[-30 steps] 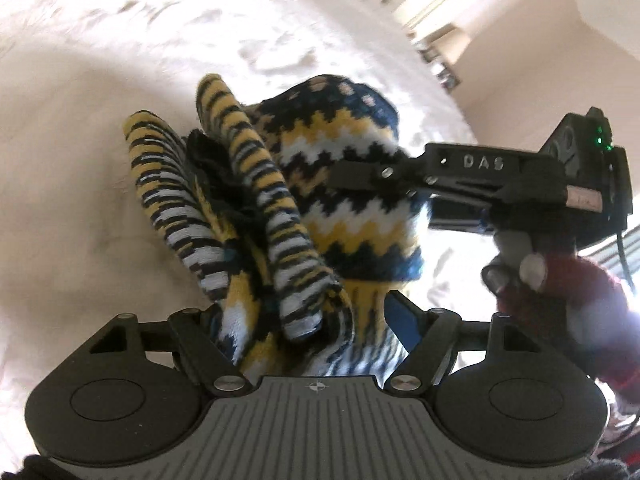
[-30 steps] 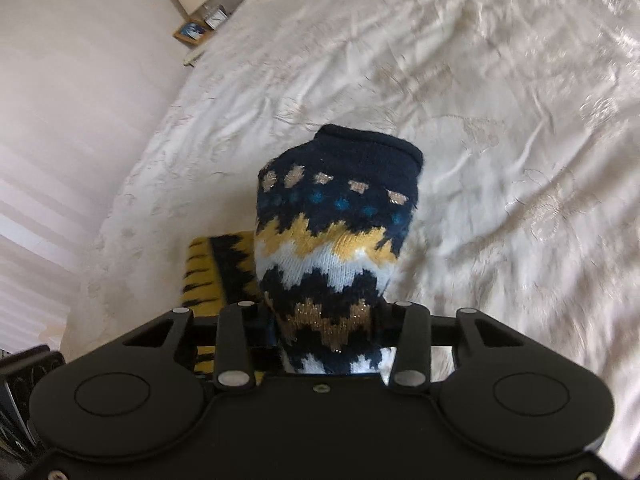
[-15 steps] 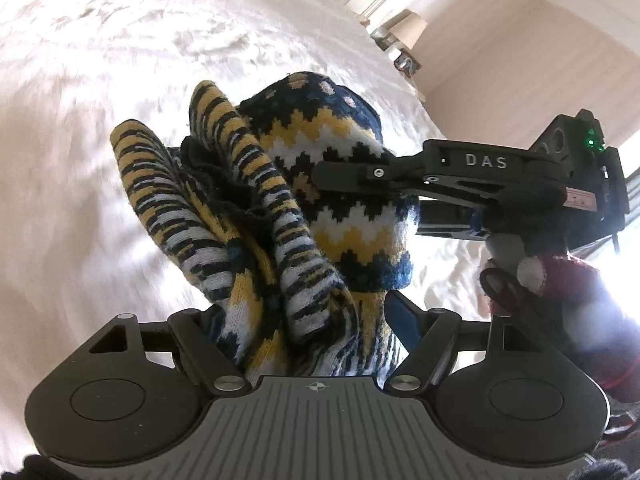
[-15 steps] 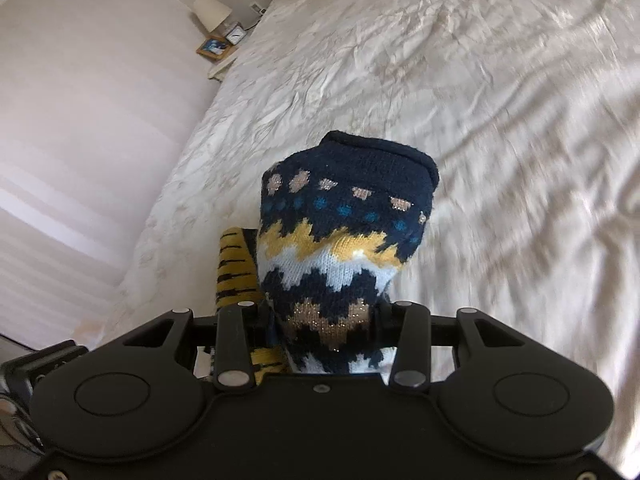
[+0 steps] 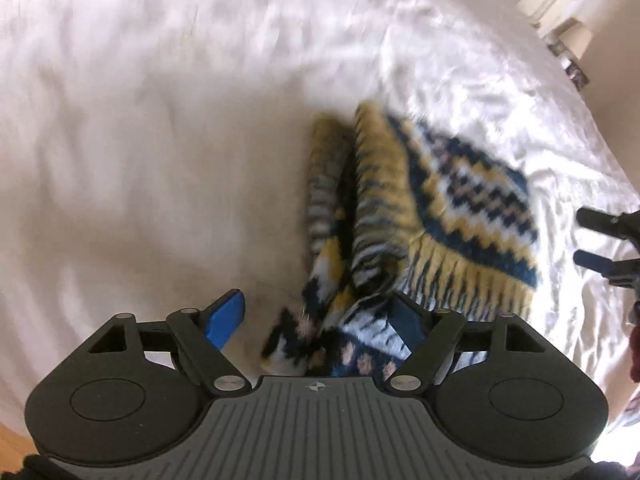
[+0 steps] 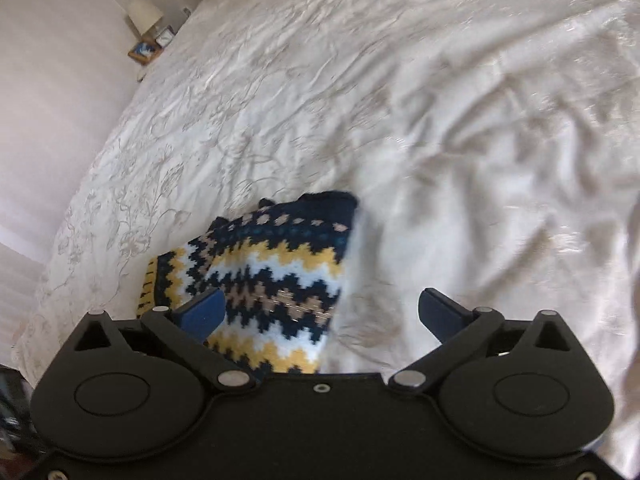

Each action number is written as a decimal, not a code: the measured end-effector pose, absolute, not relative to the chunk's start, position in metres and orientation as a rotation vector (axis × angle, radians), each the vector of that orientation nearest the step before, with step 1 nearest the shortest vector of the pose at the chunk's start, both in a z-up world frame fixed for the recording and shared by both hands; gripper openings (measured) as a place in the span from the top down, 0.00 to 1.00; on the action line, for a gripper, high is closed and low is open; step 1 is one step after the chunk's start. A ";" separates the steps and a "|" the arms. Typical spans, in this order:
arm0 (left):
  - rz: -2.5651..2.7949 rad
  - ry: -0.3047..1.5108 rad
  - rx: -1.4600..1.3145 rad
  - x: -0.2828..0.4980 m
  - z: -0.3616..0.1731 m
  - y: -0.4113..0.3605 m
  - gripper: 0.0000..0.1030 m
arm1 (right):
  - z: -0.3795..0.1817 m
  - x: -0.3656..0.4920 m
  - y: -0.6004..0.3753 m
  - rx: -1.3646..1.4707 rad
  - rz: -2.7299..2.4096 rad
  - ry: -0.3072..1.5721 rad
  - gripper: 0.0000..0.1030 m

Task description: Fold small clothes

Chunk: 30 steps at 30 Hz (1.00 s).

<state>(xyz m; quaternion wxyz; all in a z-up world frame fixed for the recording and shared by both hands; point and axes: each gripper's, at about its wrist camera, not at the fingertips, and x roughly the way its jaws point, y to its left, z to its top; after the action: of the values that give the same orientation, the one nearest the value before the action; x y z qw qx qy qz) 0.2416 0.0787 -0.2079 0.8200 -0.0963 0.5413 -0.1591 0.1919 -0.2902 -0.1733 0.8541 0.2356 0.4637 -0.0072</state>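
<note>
A small knitted sweater [image 5: 460, 208] in navy, yellow and white zigzags lies rumpled on the white bed cover [image 5: 160, 120]. My left gripper [image 5: 316, 316] is low over its near end, jaws opening. The knit bunches against the right pad, while the left blue pad [image 5: 226, 320] is bare with a gap beside it. In the right wrist view the sweater [image 6: 272, 264] rests on the bed cover [image 6: 440, 120] under the left pad [image 6: 204, 312]. My right gripper [image 6: 320, 312] is opening wide and holds nothing. Its fingers also show at the left view's right edge.
White embroidered cover fills both views. A nightstand with a lamp [image 6: 146, 36] stands beside the bed, along a pale wall. Another bedside table [image 5: 560, 20] is at the far corner. A red sleeve [image 5: 634, 344] shows at the edge.
The sweater, held up between both grippers before, now lies on the bed. My right gripper has let go and opened wide. My left pad has come free of the knit.
</note>
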 end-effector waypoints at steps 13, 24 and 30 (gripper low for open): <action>-0.571 1.023 0.062 0.280 -0.179 -0.011 0.24 | -0.182 0.206 -0.272 0.383 -0.092 1.001 0.00; -0.530 1.250 0.040 0.296 -0.239 0.038 0.12 | -0.239 0.254 -0.216 0.181 -0.102 1.204 0.00; -0.570 1.271 0.041 0.295 -0.230 0.044 0.13 | -0.213 0.243 -0.237 0.292 -0.064 1.130 0.00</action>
<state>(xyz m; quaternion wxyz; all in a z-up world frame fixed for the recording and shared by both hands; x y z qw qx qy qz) 0.2950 0.0439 -0.2302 0.7668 0.0190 0.5854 -0.2626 0.2427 -0.2372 -0.2133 0.8339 0.1378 0.5335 -0.0300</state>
